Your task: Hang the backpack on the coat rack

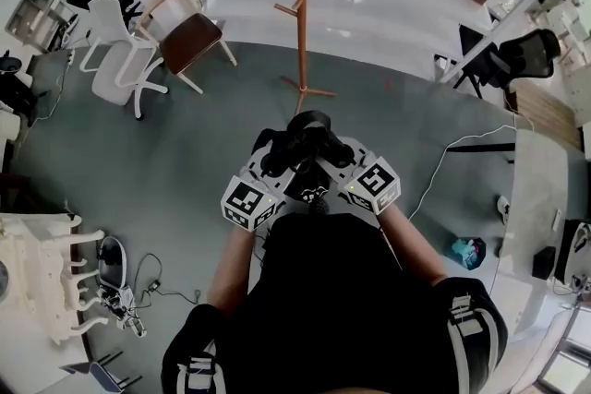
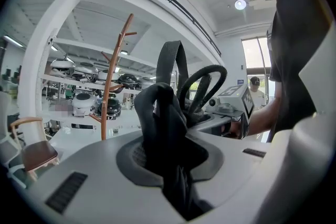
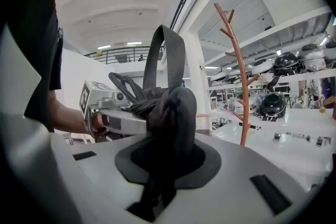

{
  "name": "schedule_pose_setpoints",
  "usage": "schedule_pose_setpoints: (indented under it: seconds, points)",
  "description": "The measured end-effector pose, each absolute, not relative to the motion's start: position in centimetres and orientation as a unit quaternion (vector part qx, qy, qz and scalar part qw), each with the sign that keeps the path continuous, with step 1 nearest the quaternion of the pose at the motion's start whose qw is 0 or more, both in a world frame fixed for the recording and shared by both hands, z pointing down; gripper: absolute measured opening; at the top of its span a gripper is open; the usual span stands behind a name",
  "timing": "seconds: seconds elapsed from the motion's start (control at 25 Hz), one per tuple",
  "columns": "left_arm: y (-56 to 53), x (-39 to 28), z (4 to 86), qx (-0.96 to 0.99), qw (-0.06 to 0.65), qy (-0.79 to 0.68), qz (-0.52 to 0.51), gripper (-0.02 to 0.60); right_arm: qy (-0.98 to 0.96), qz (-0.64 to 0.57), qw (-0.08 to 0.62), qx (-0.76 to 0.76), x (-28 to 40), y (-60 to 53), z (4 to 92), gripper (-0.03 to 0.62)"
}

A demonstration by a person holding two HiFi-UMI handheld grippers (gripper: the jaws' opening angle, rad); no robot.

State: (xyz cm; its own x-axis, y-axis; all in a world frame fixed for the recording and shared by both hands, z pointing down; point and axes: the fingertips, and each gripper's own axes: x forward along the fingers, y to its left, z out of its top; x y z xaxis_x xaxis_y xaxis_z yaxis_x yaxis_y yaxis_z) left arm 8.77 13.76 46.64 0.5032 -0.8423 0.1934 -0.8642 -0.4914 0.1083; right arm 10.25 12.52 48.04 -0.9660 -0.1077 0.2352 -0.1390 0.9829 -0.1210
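In front of the person, above the grey floor point(image 1: 175, 161), the black backpack point(image 1: 305, 138) is held up at hand level between two hand-held grippers.

The left gripper point(image 1: 270, 167) is clamped on the bag's left side. In the left gripper view, a bunched fold of black fabric point(image 2: 164, 128) is pinched between the jaws and rises out of them. The right gripper point(image 1: 343, 163) is clamped likewise on the right side. In the right gripper view, a rounded wad of the same fabric point(image 3: 173, 113) sits squeezed between the jaws. Both grippers point slightly below level, side by side, with the marker cubes nearest the person.

A flat carry strap point(image 3: 164, 57) stands up in a loop from the top of the bag, between the two grippers.

The wooden coat rack point(image 1: 301, 14) stands upright directly beyond the backpack and well apart from it. Its feet rest where the grey floor meets the paler floor, and its short pegs branch upward from the pole. The backpack does not touch it.

A chair with a brown seat point(image 1: 189, 37) stands to the left of the rack, and a white chair point(image 1: 115, 60) stands farther left.
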Motion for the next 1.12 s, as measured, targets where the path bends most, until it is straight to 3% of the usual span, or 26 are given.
schedule_pose_setpoints:
  seconds: [0.56, 1.12]
  points:
    - [9.3, 10.9, 45.7, 0.852, 0.089, -0.510, 0.078, 0.080, -0.992, 0.062, 0.094, 0.054, 12.3, 7.9, 46.9, 0.083]
    - [2.5, 4.9, 46.9, 0.875, 0.094, -0.467, 0.086, 0.080, -0.987, 0.082, 0.088, 0.105, 6.4, 1.3, 48.3, 0.081]
